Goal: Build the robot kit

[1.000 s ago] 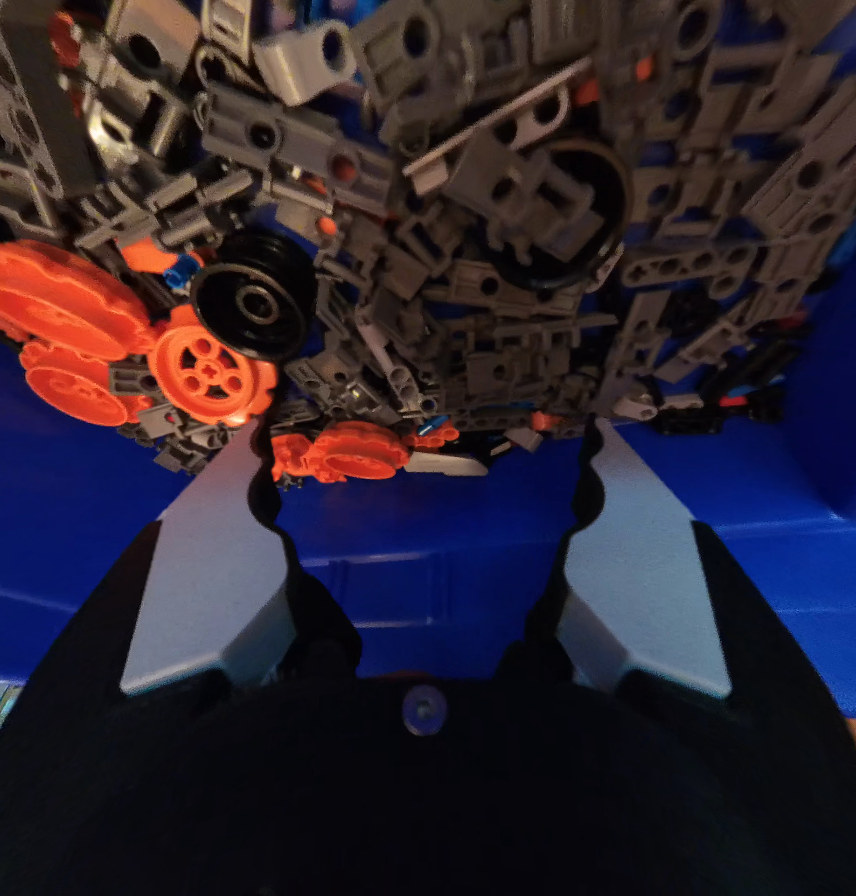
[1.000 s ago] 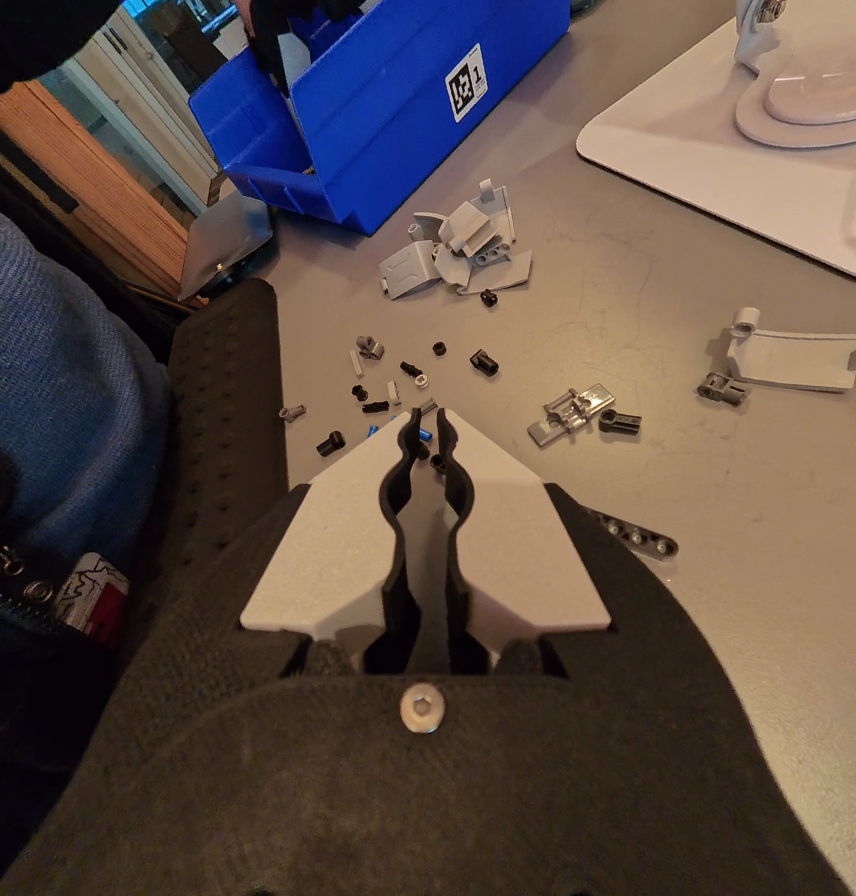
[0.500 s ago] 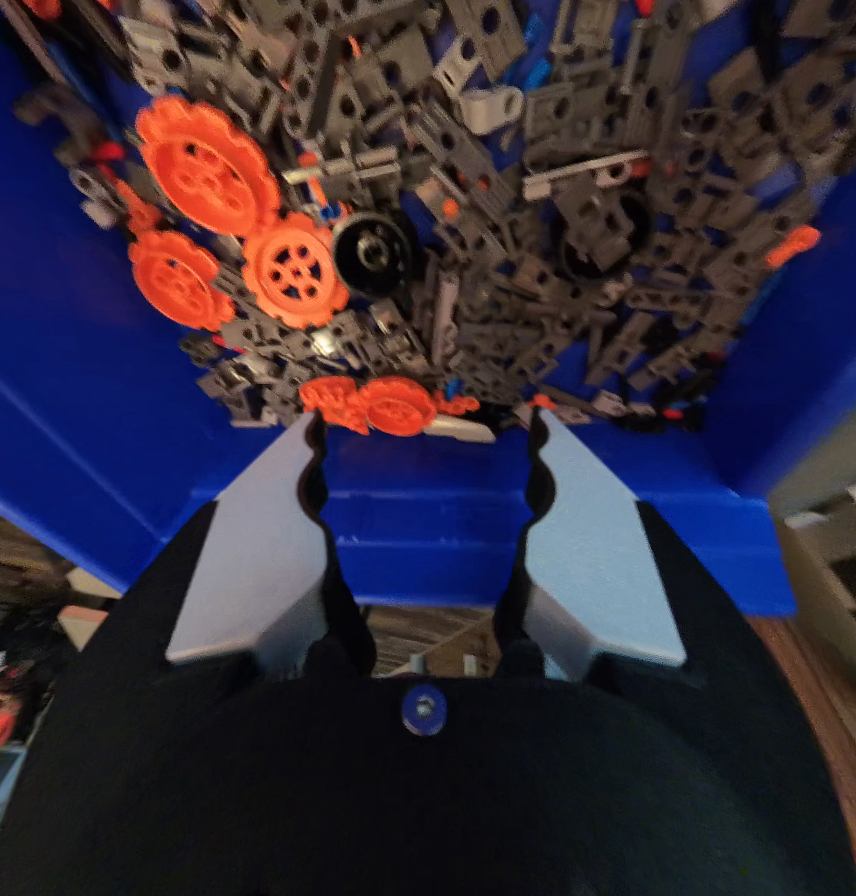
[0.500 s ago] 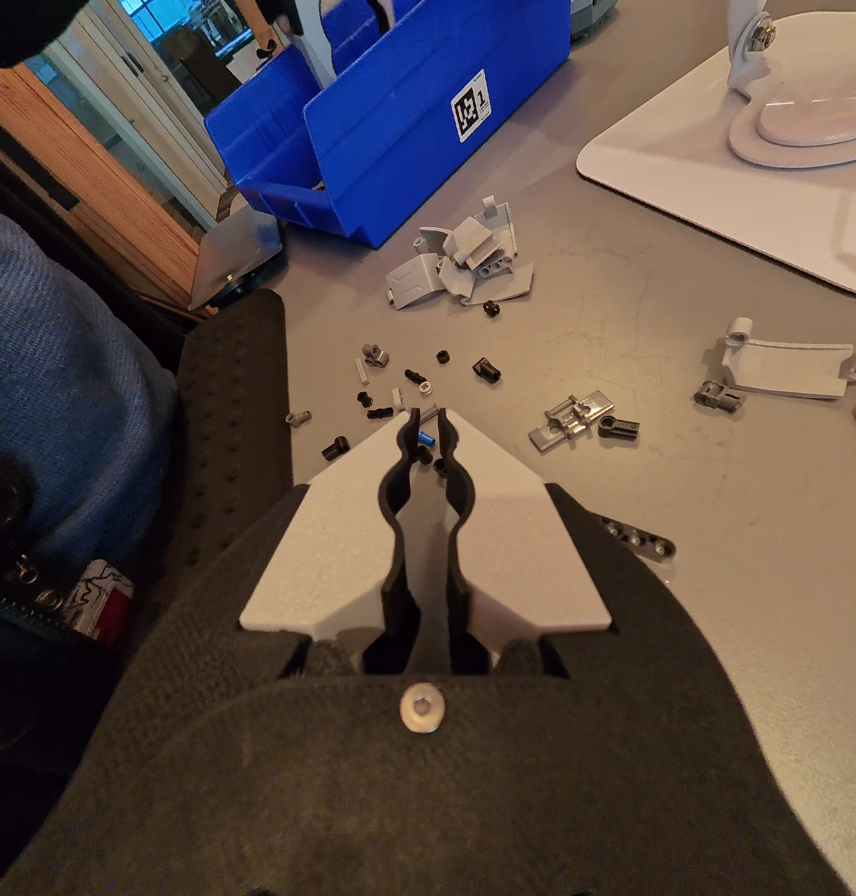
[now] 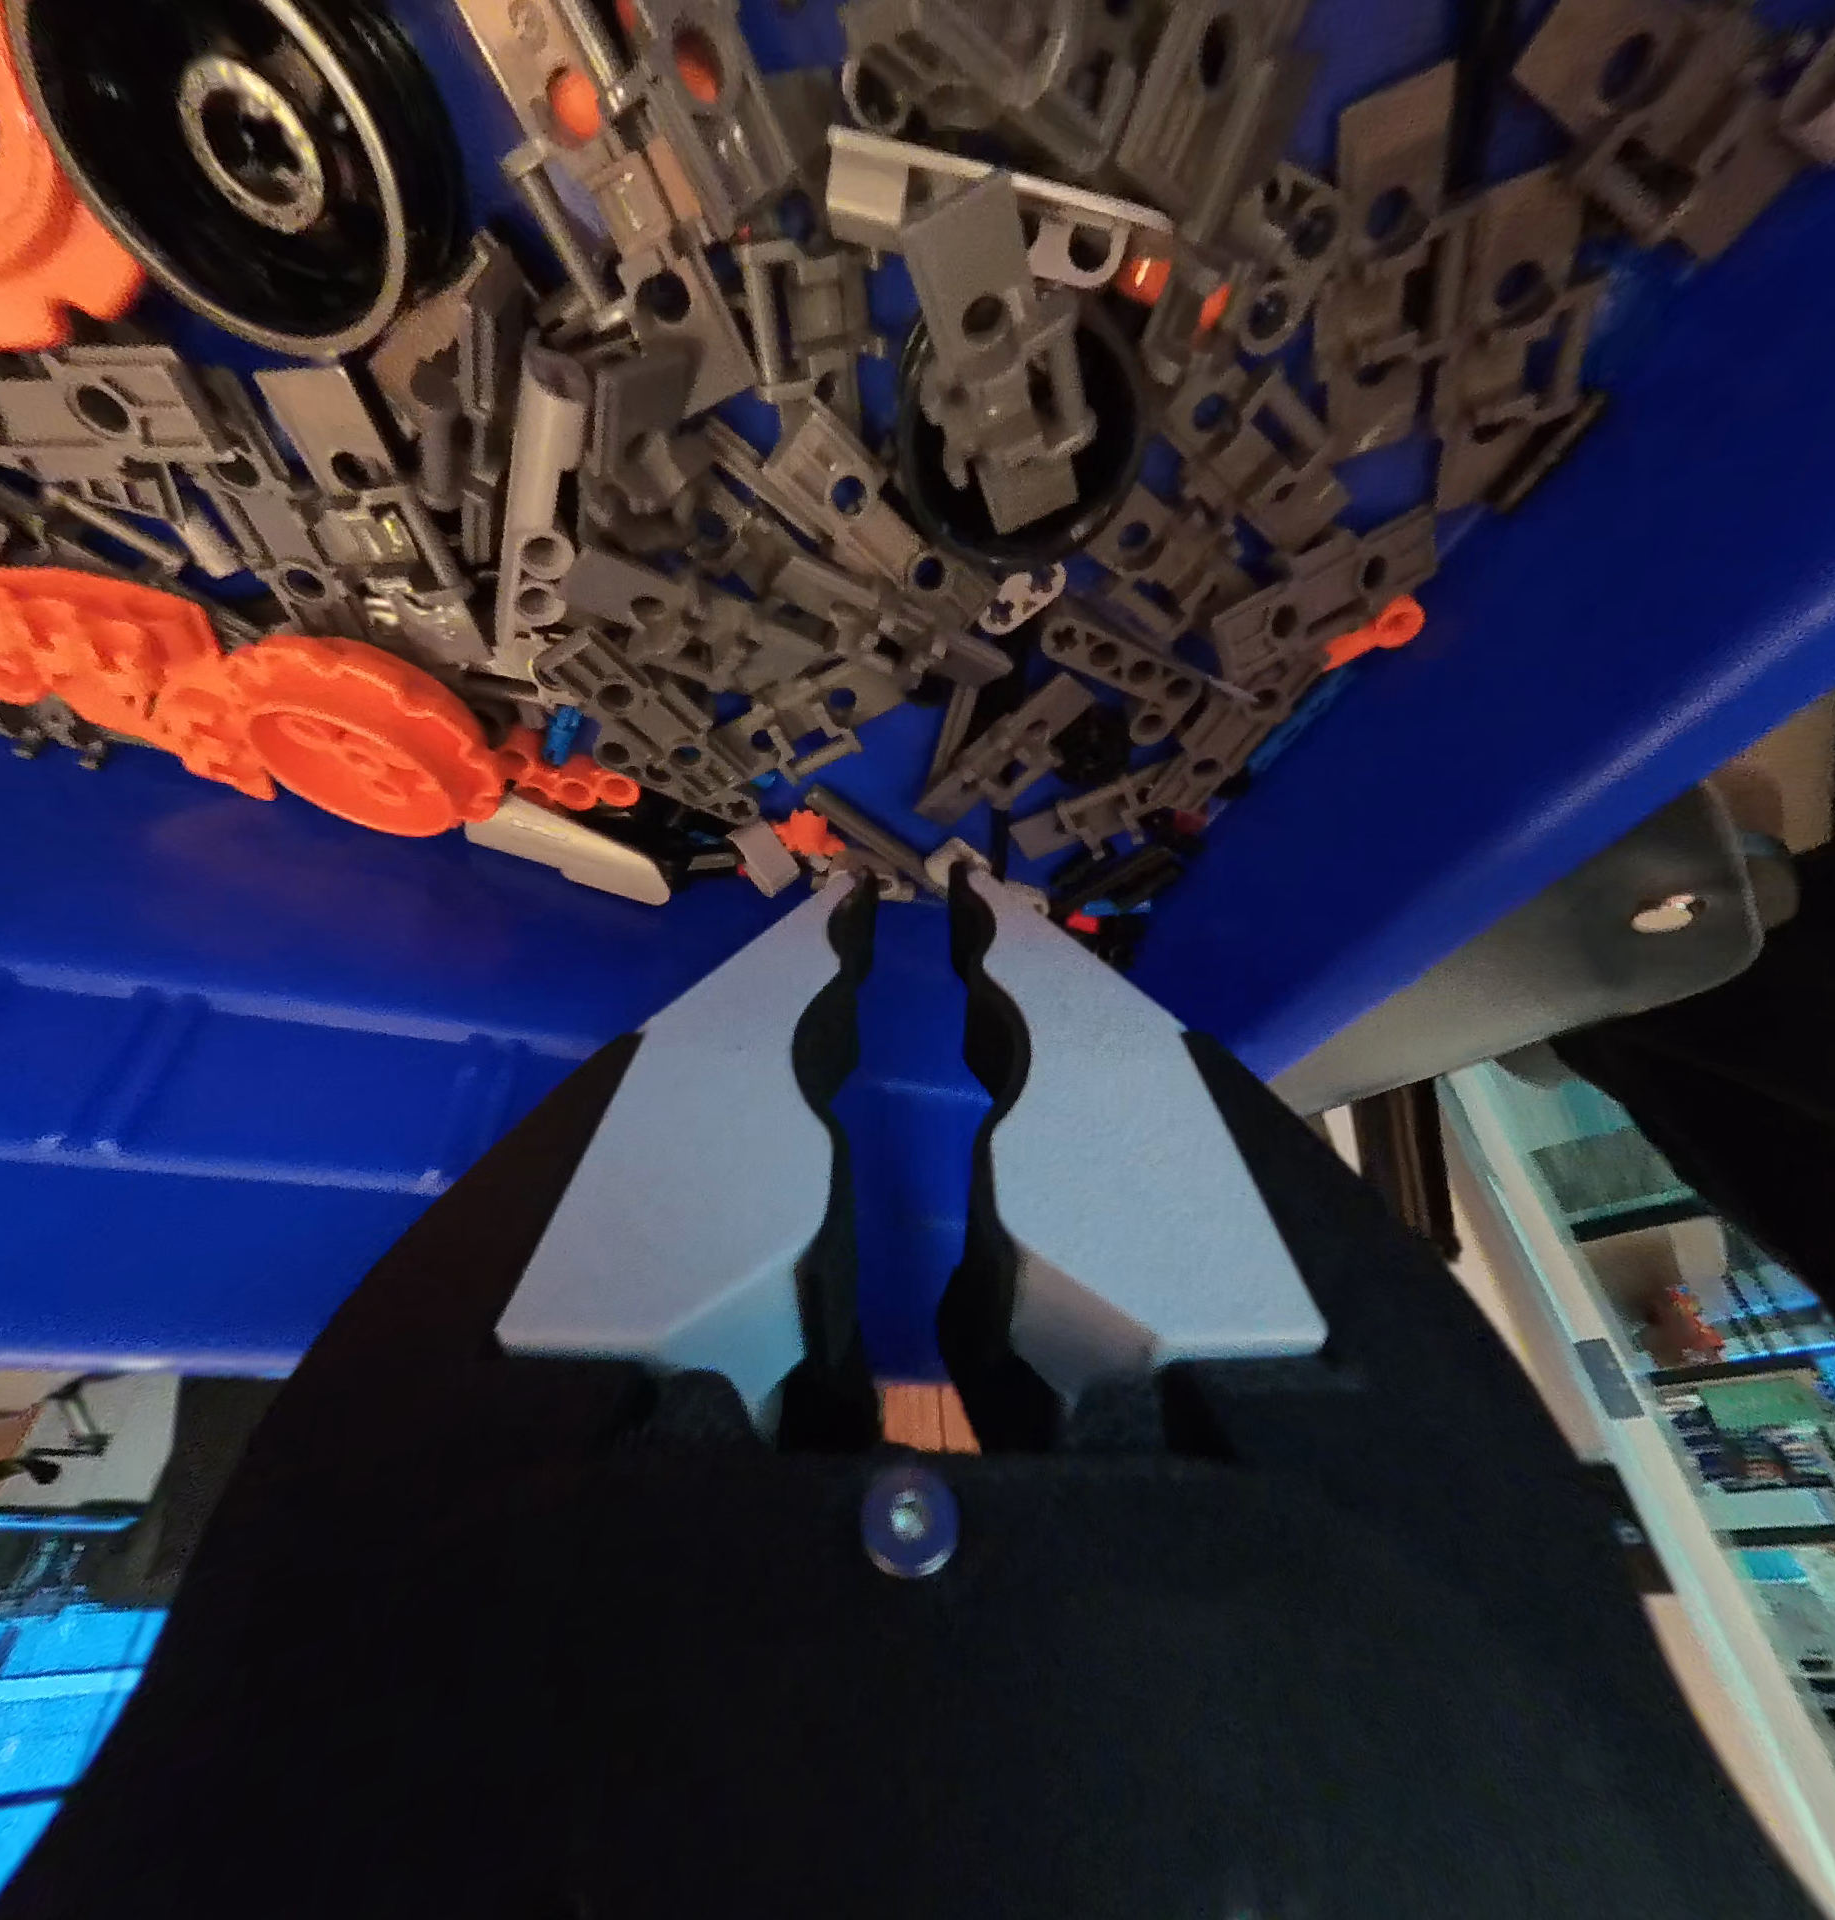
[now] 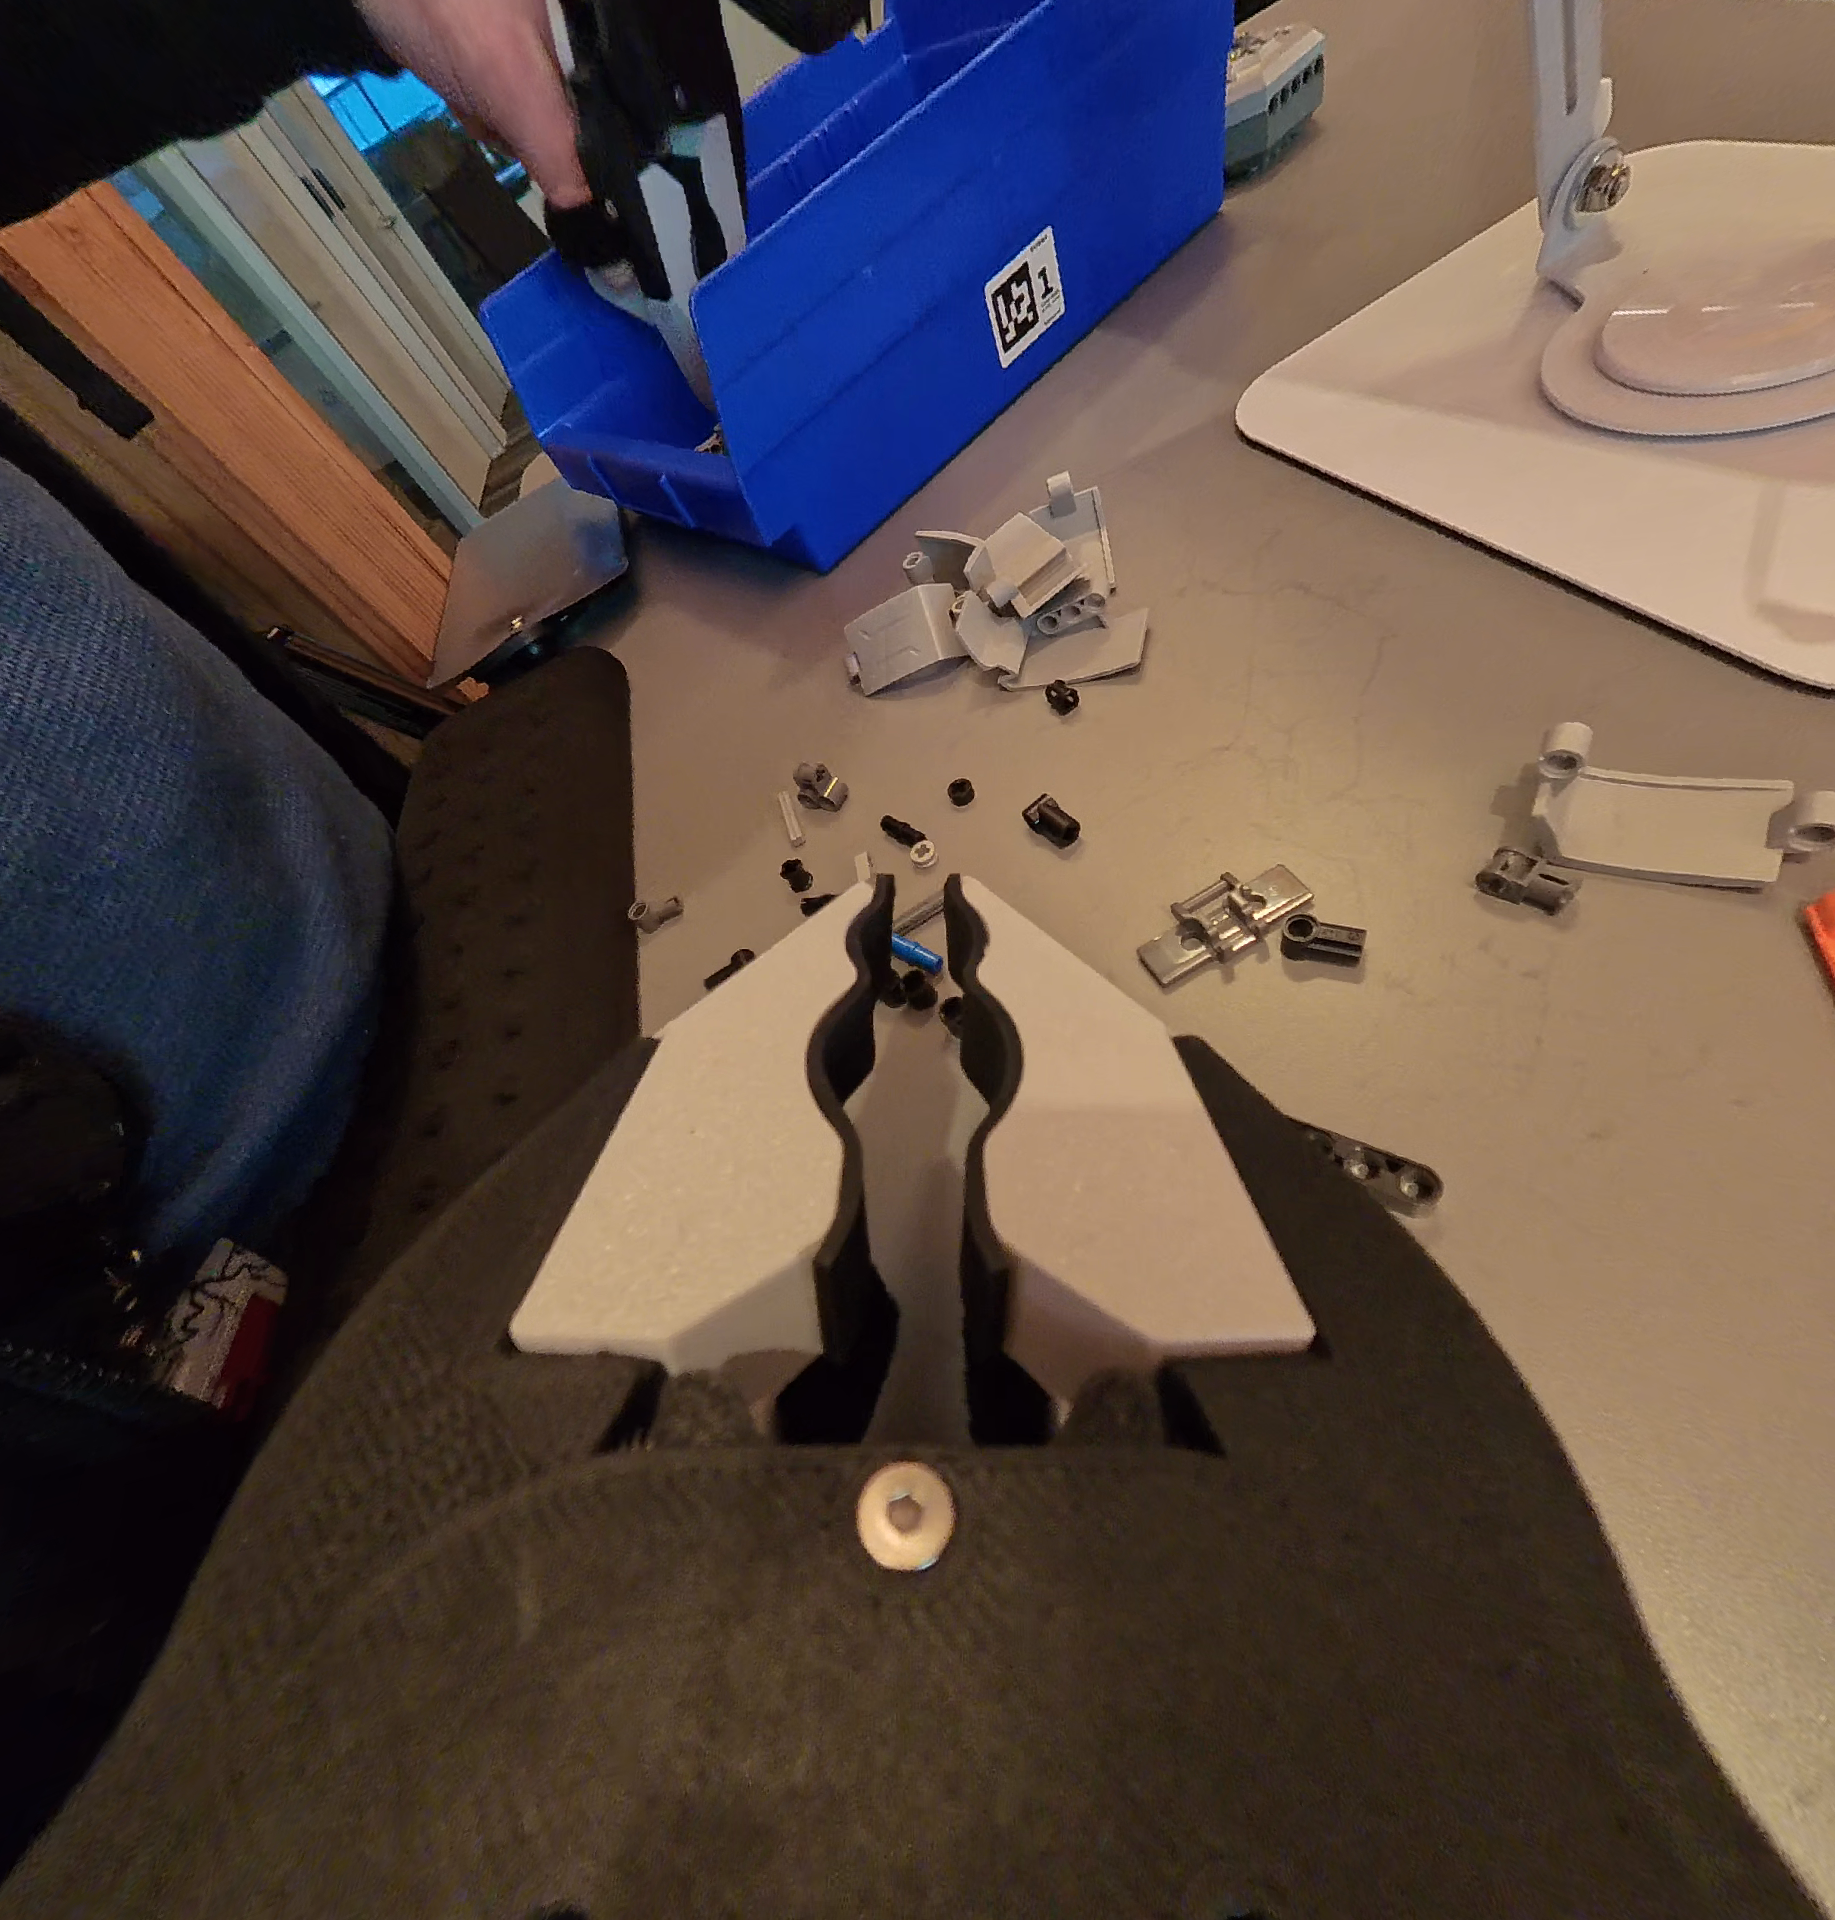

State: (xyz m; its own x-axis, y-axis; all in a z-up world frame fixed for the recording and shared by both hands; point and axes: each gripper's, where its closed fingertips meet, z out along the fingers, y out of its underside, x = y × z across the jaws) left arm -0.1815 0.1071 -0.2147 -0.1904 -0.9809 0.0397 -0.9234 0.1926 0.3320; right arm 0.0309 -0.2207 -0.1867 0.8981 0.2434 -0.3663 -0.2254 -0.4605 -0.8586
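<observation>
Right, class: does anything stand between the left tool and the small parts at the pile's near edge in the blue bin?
Nothing visible does: the left tool has its tips right at the small grey parts, past the blue bin wall.

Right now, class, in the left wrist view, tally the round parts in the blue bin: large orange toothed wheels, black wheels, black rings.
large orange toothed wheels: 3
black wheel: 1
black ring: 1
total: 5

White coded sticker (image 6: 1024,297) on blue bin (image 6: 892,343)
</observation>
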